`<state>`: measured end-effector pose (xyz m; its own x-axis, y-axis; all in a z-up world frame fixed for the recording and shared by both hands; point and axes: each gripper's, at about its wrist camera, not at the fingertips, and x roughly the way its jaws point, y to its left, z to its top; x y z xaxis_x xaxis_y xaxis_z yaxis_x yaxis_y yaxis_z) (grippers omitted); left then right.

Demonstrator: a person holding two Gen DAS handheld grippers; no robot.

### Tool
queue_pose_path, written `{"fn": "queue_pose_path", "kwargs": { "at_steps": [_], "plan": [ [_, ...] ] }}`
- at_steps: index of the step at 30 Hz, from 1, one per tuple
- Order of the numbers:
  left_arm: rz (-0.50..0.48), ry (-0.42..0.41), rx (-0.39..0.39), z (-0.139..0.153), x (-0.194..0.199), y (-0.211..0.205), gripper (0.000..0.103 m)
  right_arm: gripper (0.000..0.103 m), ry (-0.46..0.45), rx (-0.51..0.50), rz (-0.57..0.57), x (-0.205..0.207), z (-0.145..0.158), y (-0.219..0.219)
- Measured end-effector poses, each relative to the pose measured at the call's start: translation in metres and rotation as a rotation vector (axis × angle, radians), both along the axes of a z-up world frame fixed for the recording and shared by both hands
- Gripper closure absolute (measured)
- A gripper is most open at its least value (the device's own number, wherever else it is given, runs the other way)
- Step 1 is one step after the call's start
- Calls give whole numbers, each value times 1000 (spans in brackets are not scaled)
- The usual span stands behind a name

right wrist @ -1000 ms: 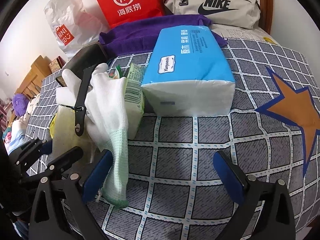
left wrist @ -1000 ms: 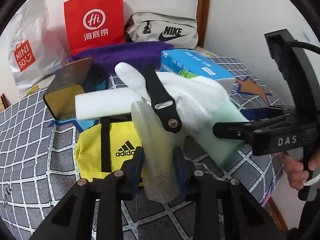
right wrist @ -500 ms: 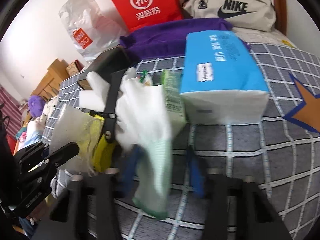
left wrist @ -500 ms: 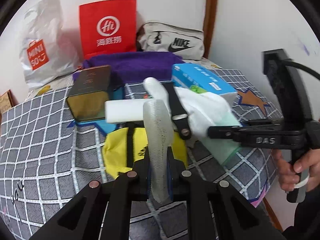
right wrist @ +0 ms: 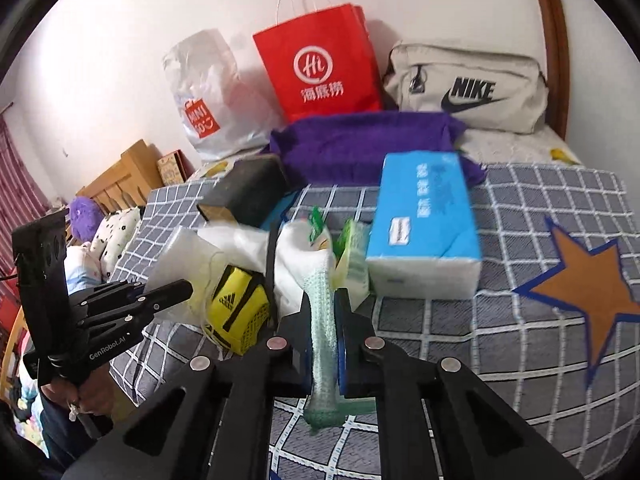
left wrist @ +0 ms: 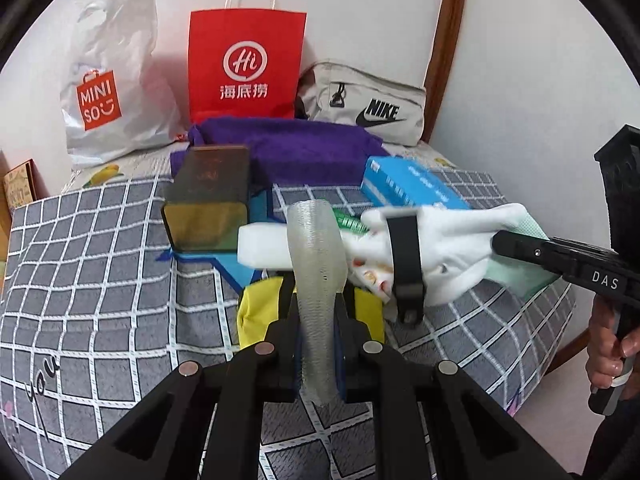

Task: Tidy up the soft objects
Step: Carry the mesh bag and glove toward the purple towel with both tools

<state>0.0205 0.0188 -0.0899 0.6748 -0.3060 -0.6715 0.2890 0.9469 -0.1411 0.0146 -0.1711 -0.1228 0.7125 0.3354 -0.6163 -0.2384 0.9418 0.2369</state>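
My left gripper (left wrist: 318,308) is shut on a translucent mesh sleeve (left wrist: 316,256), which stands up between the pads above a yellow Adidas bag (left wrist: 252,312). In the right wrist view my right gripper (right wrist: 324,304) has its jaws closing on the green cuff of a white glove (right wrist: 304,256), and the pads press it. The glove (left wrist: 452,248) hangs stretched from the right gripper (left wrist: 500,242), with a black strap (left wrist: 406,256) draped across it. The left gripper (right wrist: 184,288) shows at the left with the sleeve (right wrist: 176,256).
On the checked bedcover (left wrist: 100,280) lie a white foam block (left wrist: 264,246), a dark tin box (left wrist: 208,196), a blue tissue pack (right wrist: 424,224) and a purple towel (left wrist: 288,148). A red paper bag (left wrist: 244,68), a Miniso bag (left wrist: 108,92) and a Nike pouch (left wrist: 360,104) line the wall.
The right gripper went from wide open to shut on the glove's cuff and rose with it. The left gripper tightened on the mesh sleeve and lifted it off the pile.
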Motion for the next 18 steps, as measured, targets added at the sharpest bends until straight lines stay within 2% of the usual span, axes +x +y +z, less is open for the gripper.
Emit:
{"fn": "queue_pose_path", "kwargs": {
  "at_steps": [12,18],
  "plan": [
    [32,-33,-34,40,9,9,91,95,-105,-11,-3,-5,52,-7],
    [63,-38,4,53,24,7,91,95,-136,-14,-2,13,74,-9]
  ]
}}
